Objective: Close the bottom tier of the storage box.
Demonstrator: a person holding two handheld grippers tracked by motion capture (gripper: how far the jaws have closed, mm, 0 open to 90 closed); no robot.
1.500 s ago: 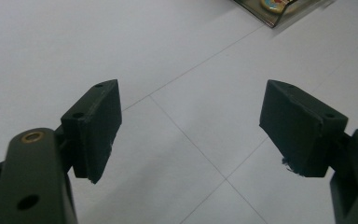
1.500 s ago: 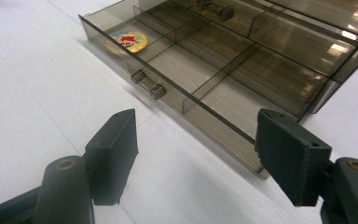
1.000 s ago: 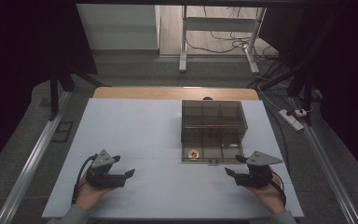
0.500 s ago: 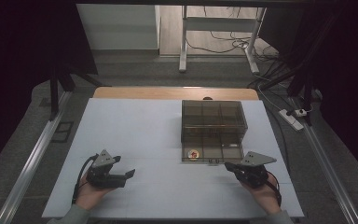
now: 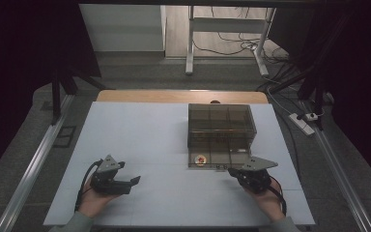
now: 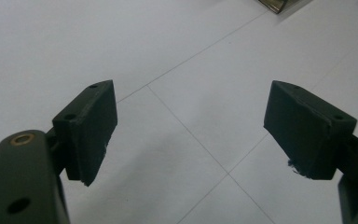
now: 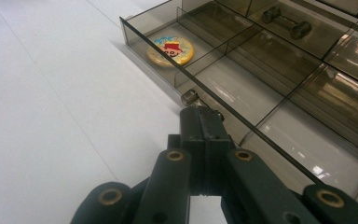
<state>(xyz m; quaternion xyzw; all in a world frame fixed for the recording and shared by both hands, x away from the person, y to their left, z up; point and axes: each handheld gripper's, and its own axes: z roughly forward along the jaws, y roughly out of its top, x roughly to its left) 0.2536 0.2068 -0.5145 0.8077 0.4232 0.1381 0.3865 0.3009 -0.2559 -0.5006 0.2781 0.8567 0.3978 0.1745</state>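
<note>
A smoked clear drawer box (image 5: 222, 121) stands right of the table's middle, and its lowest drawer (image 5: 232, 155) is pulled out toward me. A round yellow badge (image 5: 200, 159) (image 7: 170, 50) lies in the drawer's left compartment. My right gripper (image 5: 234, 172) (image 7: 203, 113) is shut, its tips against the drawer's front wall at the small metal handle (image 7: 189, 97). Whether the handle is pinched I cannot tell. My left gripper (image 5: 134, 181) (image 6: 191, 135) is open over bare white table at the front left, with nothing between its jaws.
A small dark dumbbell-shaped part (image 7: 283, 22) lies in a farther compartment. The white table (image 5: 140, 135) ends in a wooden strip (image 5: 149, 95) at the back. Metal rails run along both sides, and a power strip (image 5: 304, 121) lies on the floor at right.
My right gripper has moved left and forward until its tips reach the drawer's front. The left gripper has stayed where it was.
</note>
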